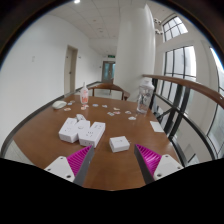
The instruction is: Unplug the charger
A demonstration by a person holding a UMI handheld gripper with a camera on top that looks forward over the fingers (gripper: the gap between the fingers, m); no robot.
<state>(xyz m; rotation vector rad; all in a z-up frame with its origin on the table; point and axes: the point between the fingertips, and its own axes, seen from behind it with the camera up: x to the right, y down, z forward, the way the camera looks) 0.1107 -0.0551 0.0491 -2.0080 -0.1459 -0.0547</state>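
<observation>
My gripper (113, 163) is open above a brown wooden table (110, 175), its two magenta pads (79, 160) spread wide with bare tabletop between them. Just ahead of the fingers lies a small white box-shaped charger (119, 144). To its left stands a cluster of white blocks, apparently chargers on a power strip (82, 130). Nothing is between the fingers.
Small white items (118, 113) lie scattered on the far part of the table, and a bottle (84, 97) stands at the far end. A chair and white objects (150, 100) sit at the right edge. Large windows are on the right, a door at the far left.
</observation>
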